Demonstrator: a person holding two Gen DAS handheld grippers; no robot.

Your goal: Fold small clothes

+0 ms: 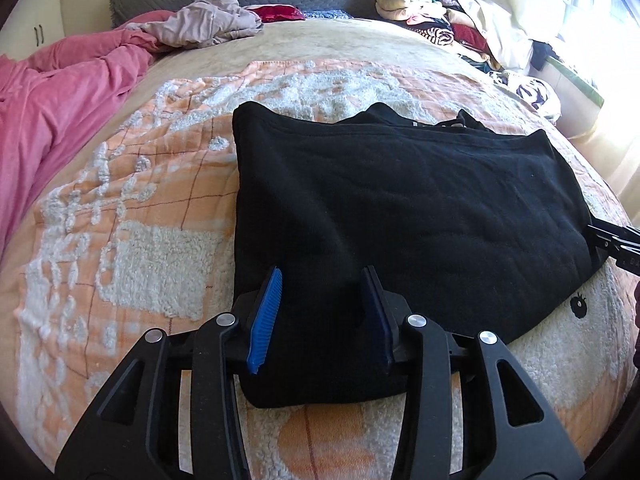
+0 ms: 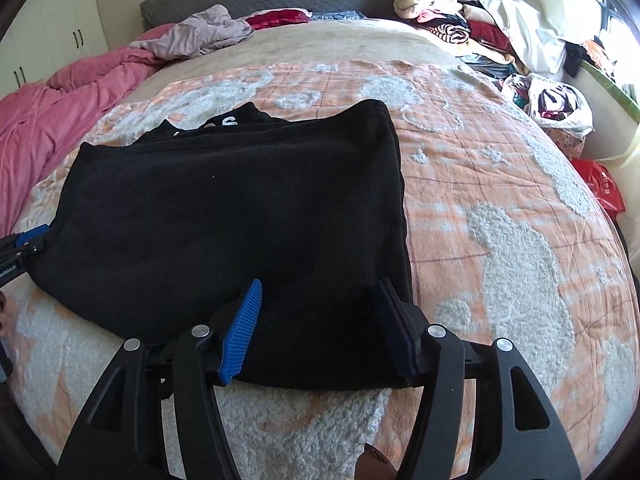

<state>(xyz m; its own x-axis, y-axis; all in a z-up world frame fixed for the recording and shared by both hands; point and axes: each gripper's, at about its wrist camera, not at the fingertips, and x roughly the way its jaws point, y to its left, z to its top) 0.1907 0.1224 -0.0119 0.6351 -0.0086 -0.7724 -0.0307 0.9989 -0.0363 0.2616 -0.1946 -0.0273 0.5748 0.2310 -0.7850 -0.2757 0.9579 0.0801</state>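
Black garment [image 1: 400, 208] lies folded flat on the bed's orange-and-white blanket [image 1: 132, 184] (white lettering shows at its far edge), with the left hand-held gripper [image 1: 324, 280] and right hand-held gripper [image 2: 320, 292] both spread wide over its near edge.

Left gripper [image 1: 324, 280] jaws apart, straddling near corner of folded black garment [image 1: 400, 208]. Orange-white blanket [image 1: 132, 208] beneath; right gripper [image 1: 612, 240] at garment's far-right edge.

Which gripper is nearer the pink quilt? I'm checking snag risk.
Left. The left gripper works the black garment's corner nearest the pink quilt; the right gripper holds the far corner.
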